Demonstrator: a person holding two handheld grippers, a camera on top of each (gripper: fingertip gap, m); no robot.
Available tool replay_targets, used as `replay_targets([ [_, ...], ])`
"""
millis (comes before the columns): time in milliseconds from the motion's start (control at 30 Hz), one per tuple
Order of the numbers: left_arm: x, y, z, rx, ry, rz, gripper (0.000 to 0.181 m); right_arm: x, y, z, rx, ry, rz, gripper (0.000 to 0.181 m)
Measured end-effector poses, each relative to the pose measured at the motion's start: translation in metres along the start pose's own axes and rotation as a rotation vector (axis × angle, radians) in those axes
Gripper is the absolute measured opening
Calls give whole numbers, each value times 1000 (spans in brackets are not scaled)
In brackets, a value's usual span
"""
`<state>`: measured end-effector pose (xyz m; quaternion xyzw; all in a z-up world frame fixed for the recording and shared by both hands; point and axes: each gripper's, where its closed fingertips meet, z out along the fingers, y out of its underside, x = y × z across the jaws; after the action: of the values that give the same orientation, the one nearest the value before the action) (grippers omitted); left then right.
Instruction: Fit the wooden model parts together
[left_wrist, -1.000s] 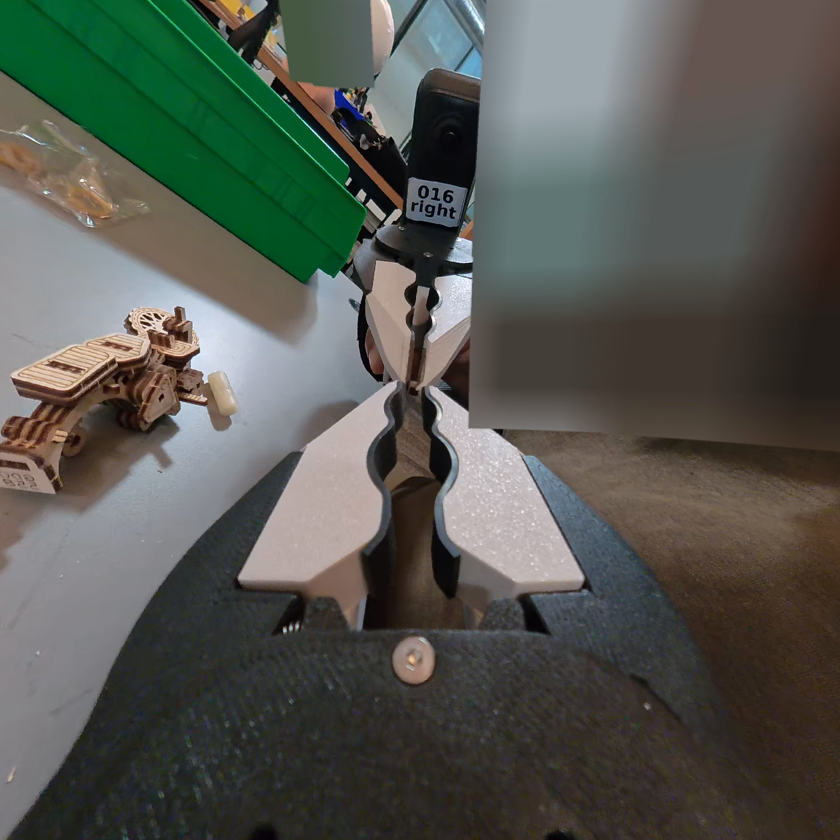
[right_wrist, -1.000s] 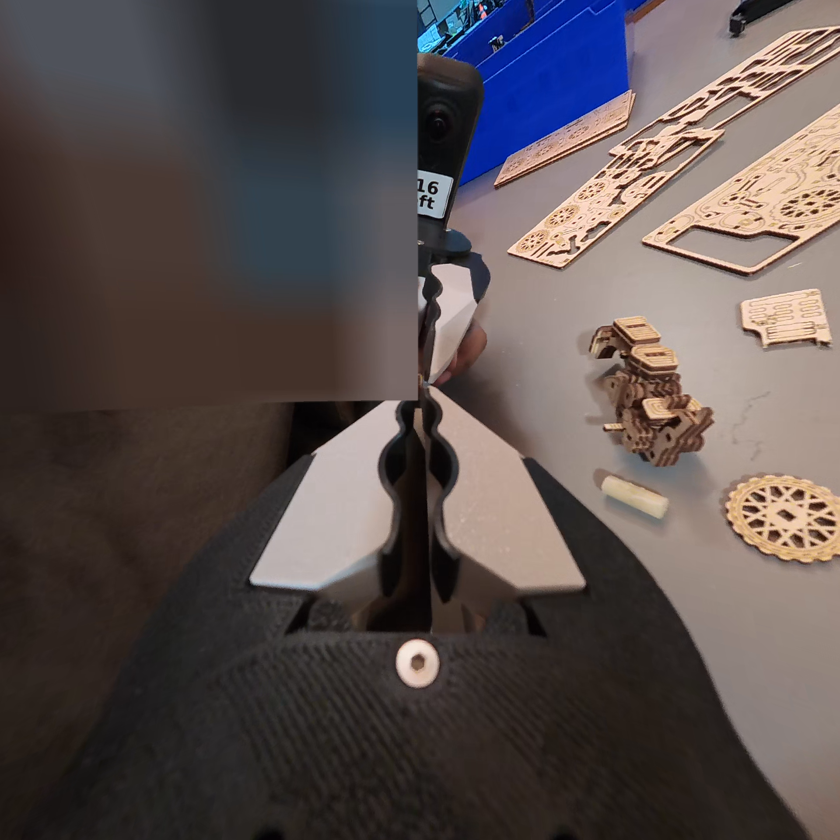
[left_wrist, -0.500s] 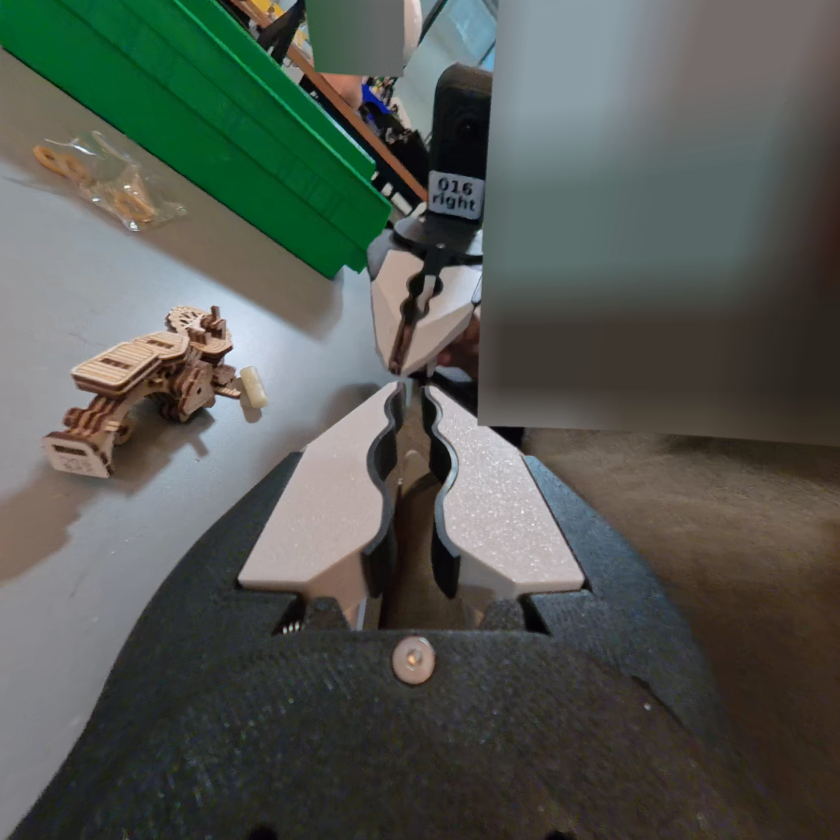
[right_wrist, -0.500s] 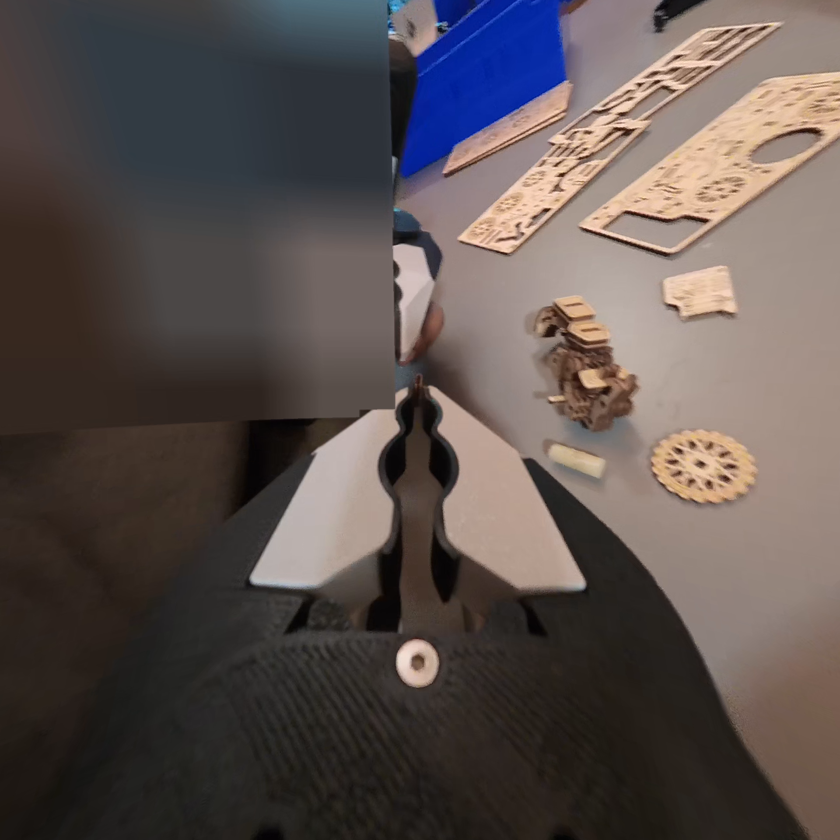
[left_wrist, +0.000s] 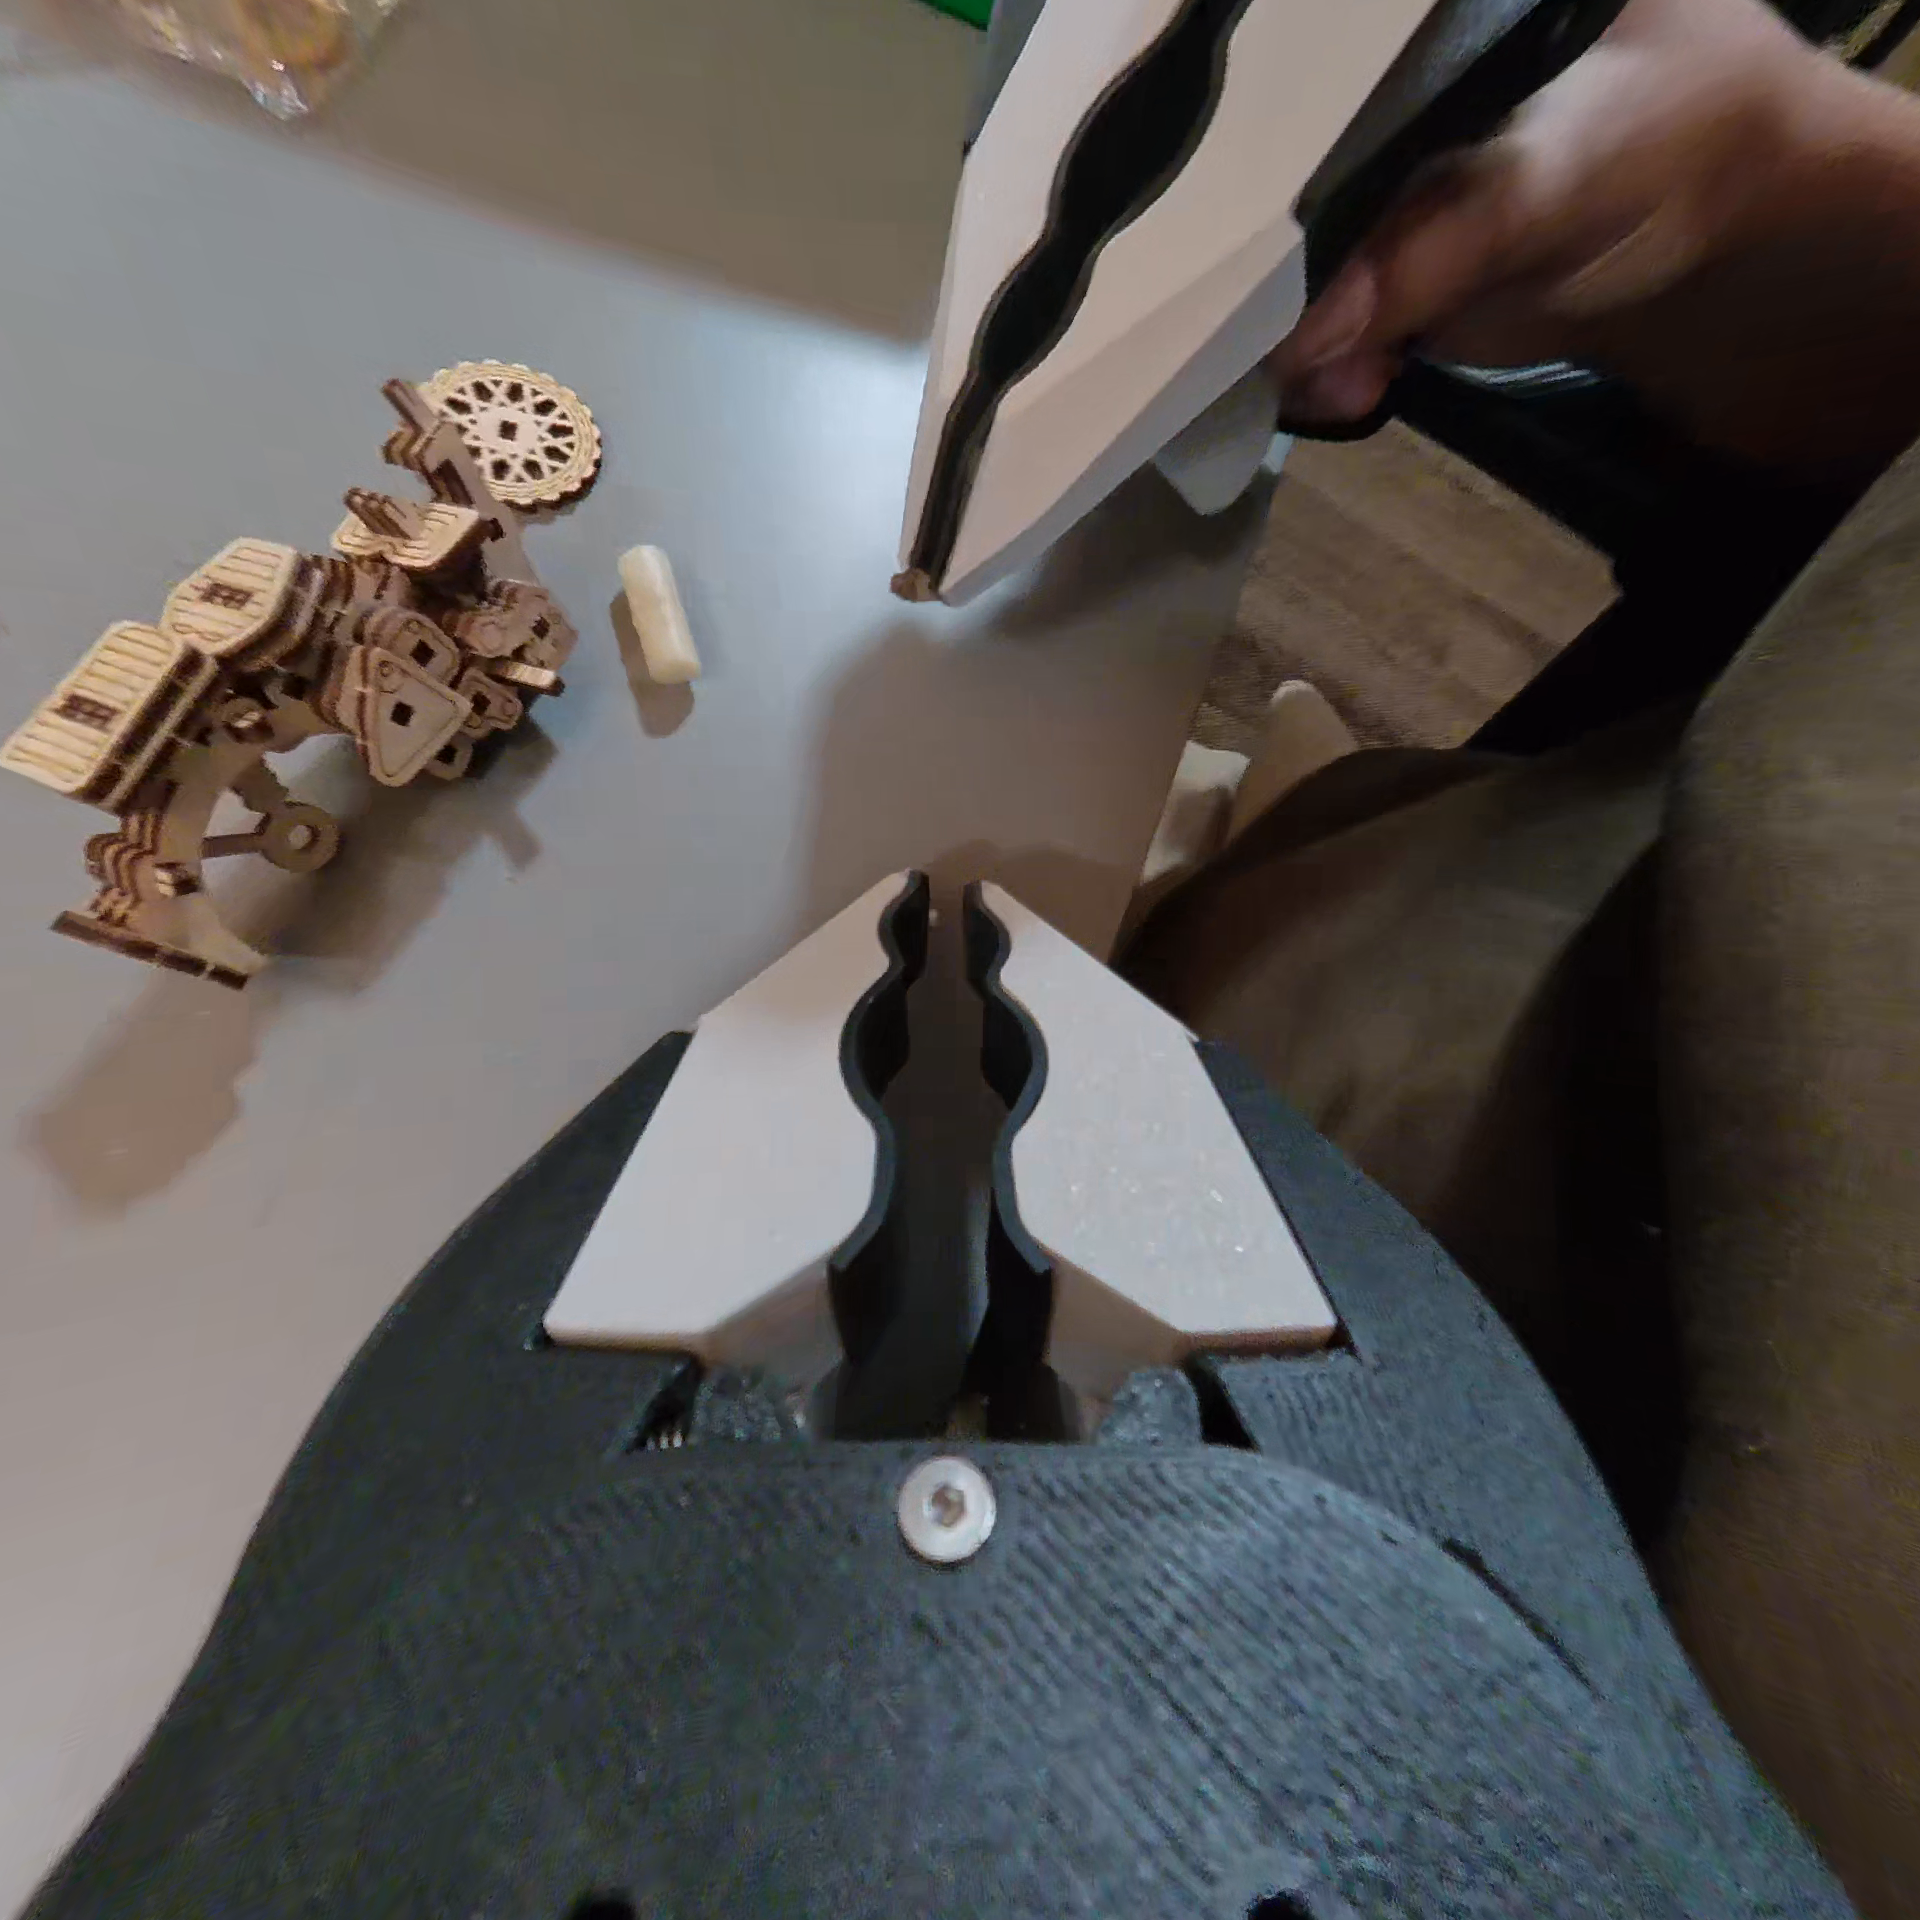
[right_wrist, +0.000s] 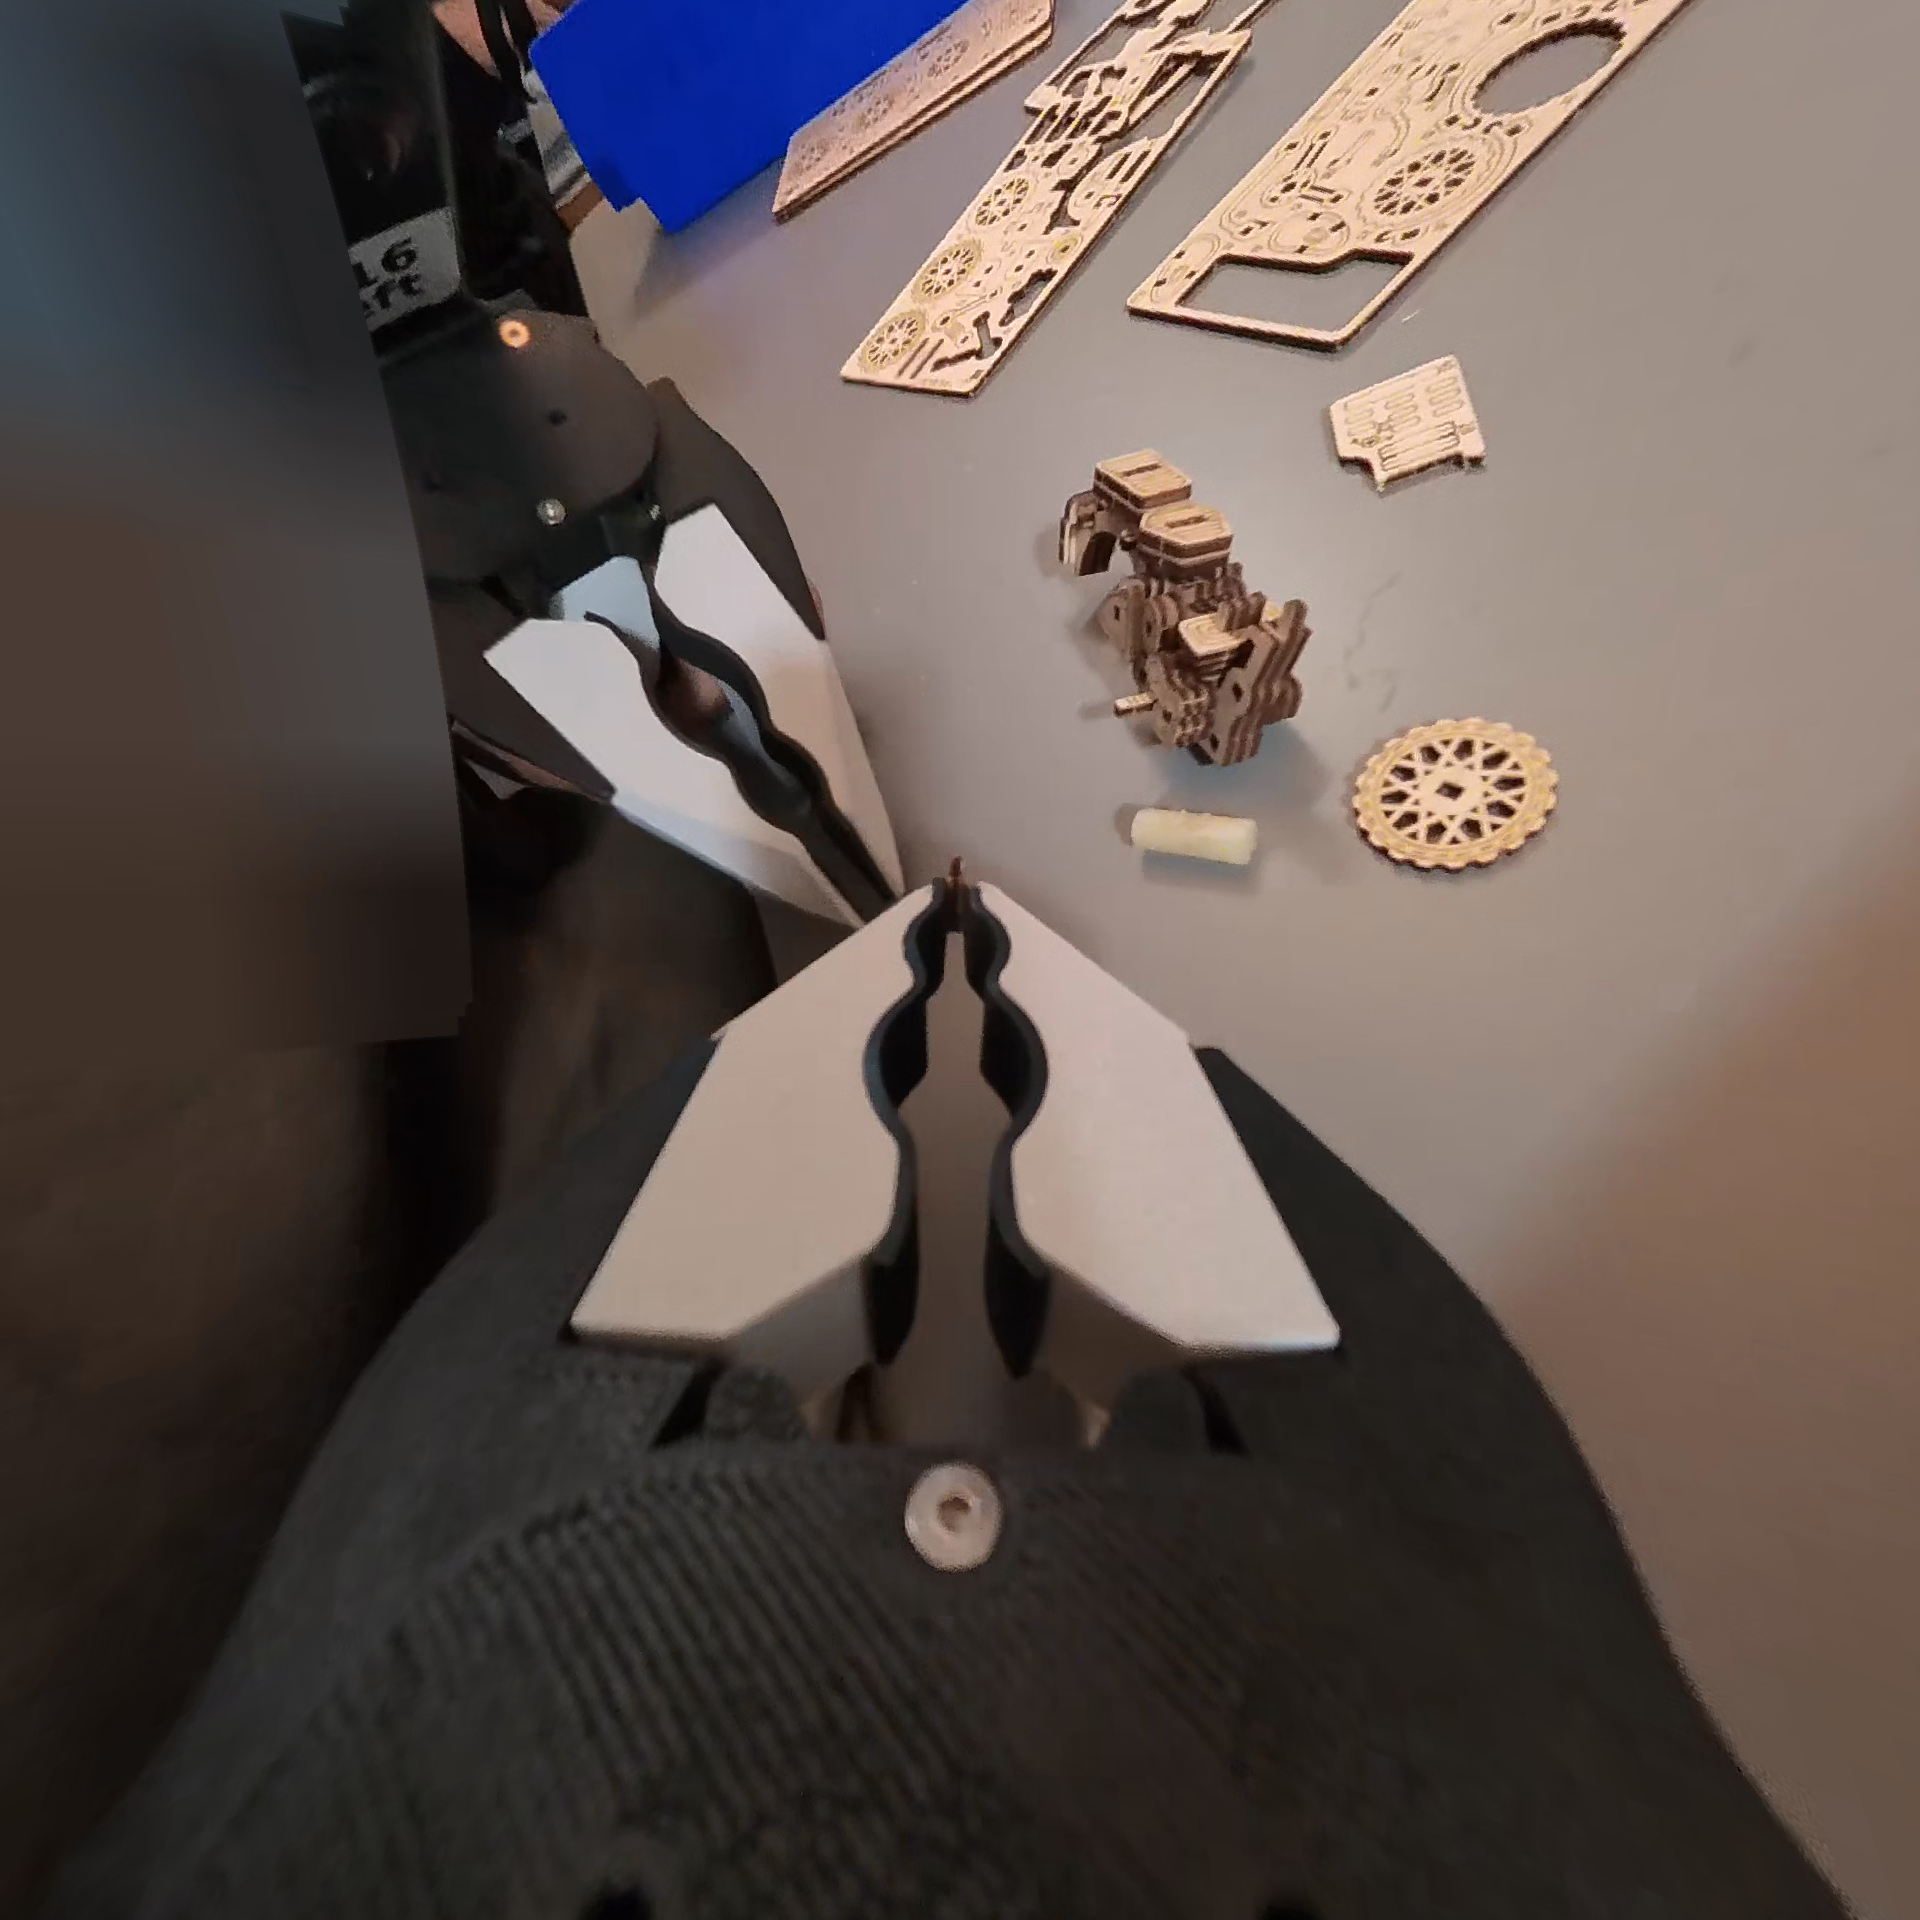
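Left wrist view: right gripper (left_wrist: 920, 582) hangs above the grey table (left_wrist: 260, 1195), fingers pinched on a small wooden piece (left_wrist: 912, 584) poking out at the tips.
Left gripper: left gripper (left_wrist: 945, 904) has a narrow slit between the fingertips; nothing visibly held, so I read it as nearly closed and empty, tip contact too small to tell.
Right wrist view: right gripper (right_wrist: 958, 902) closed on the same piece, a dark sliver (right_wrist: 956, 871) at the tips; left gripper (right_wrist: 883, 883) just beside it, tips near but apart.
Task item: part-built wooden model (right_wrist: 1184, 623) sits on the table, well apart from both grippers, untouched.
Progress: model is a stacked sub-assembly, so some fitting is done. My guess is the held piece is yet to be seated; the wheel is not mounted; the sheets hold many uncut parts. Early to middle stage.
Count, model: 1 sub-assembly.
Count, wheel: 1 loose spoked gear wheel (right_wrist: 1455, 795), just beside the model.
Count, peg: 1 pale cylinder (right_wrist: 1193, 834), near the model.
Count, sheets: 2 large cut-out sheets (right_wrist: 1049, 197), 1 small fragment (right_wrist: 1408, 421), plus a stack by the blue bin (right_wrist: 727, 104).
Count, bag: 1 clear bag (left_wrist: 260, 42) at the far edge.
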<state>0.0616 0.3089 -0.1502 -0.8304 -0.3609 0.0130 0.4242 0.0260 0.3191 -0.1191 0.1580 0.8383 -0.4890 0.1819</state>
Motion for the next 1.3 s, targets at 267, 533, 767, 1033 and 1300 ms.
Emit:
replay_targets([
  [267,-3,9,5,-63,-87,77,5,0,-4,-8,44,-32,27,1],
  [533,-5,3,1,9,-112,56,0,-4,0,-4,20,-41,21,1],
  [767,10,-48,-33,380,153,-172,0,-16,2,10,1,-97,81,1],
  [1033,11,-60,-47,504,323,-346,0,-35,-18,9,118,-248,187,0],
  [1300,10,-61,-44,514,340,-381,0,-37,-24,5,163,-310,253,1],
])
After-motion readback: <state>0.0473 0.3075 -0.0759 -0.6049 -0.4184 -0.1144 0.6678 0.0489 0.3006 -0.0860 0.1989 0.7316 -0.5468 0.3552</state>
